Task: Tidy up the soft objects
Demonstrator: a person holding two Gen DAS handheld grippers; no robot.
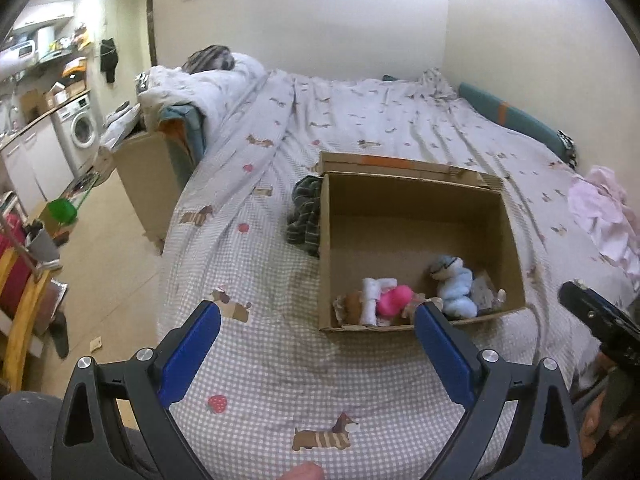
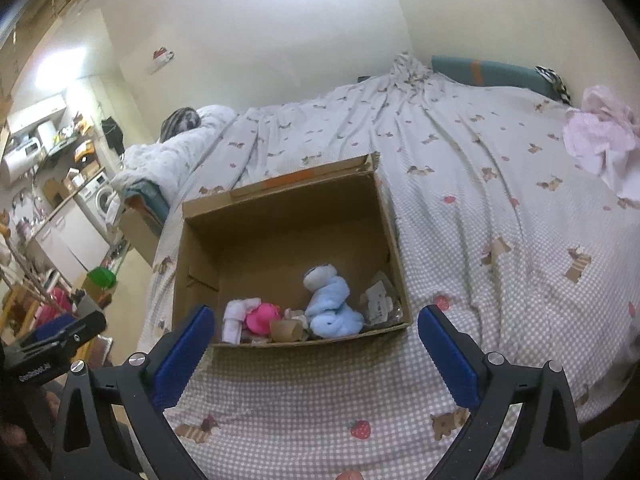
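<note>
tongs (image 1: 318,322) (image 2: 312,326) spread above bed (image 1: 280,360)

The left gripper (image 1: 318,322) is hovering wide apart before the cardboard box (image 1: 416,216), which is holding a blue plush (image 1: 454,286).

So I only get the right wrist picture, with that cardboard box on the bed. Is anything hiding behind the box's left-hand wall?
Observer: Yes. The left wrist view shows a dark striped cloth bunched on the bed, right against the outside of that wall of the cardboard box.
Operator: And the other tool, at my left edge, is it holding something?
Observer: No. The left gripper has its blue fingers wide apart with nothing between them, over the checked bedspread just short of the box.
</note>
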